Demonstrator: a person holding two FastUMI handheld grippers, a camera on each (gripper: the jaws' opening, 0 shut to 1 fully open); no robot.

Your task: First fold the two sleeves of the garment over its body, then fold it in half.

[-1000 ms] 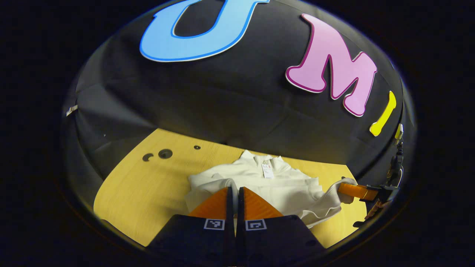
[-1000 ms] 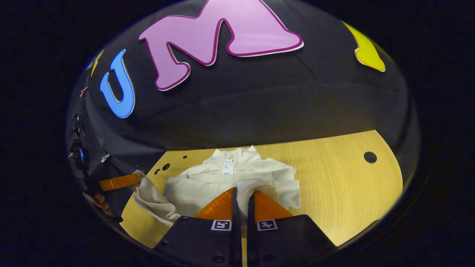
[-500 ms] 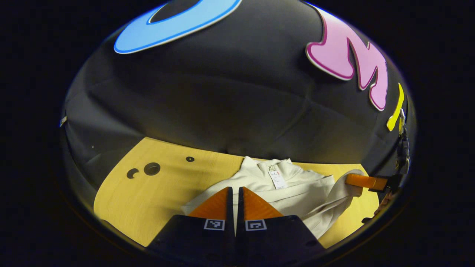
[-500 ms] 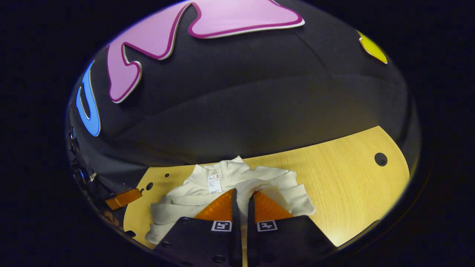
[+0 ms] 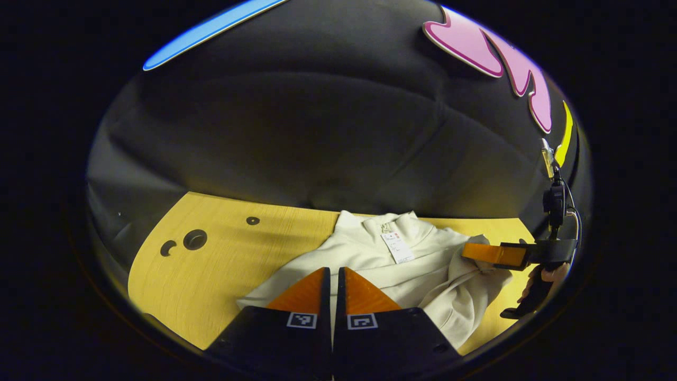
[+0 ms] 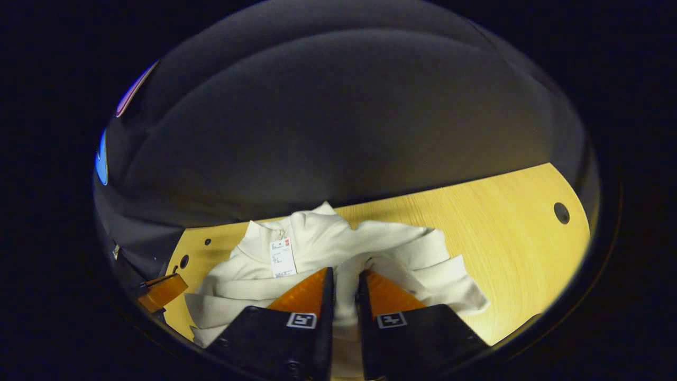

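A cream garment (image 5: 370, 254) lies crumpled on the wooden table (image 5: 211, 275), its collar and paper tag (image 5: 396, 247) at the far side. In the left gripper view my left gripper (image 5: 333, 272) is shut low over the garment's near left edge, and the cloth runs in under its fingertips. My right gripper (image 6: 344, 275) is shut on a raised fold of the garment (image 6: 317, 248), with cloth bunched between its fingers. The right gripper (image 5: 489, 254) also appears at the garment's right side, pinching cloth. The left gripper (image 6: 161, 291) shows at the garment's left edge.
A hand (image 5: 550, 275) holds the right gripper's handle. The table has a large round hole (image 5: 194, 239) and a small one (image 5: 253, 220) at its left, and another hole (image 6: 560, 212) at its right. The black cloth wall stands close behind the collar.
Both grippers have moved forward toward the collar, carrying cloth along. The lifted right-hand flap now lies bunched on the body. The left edge has flattened.
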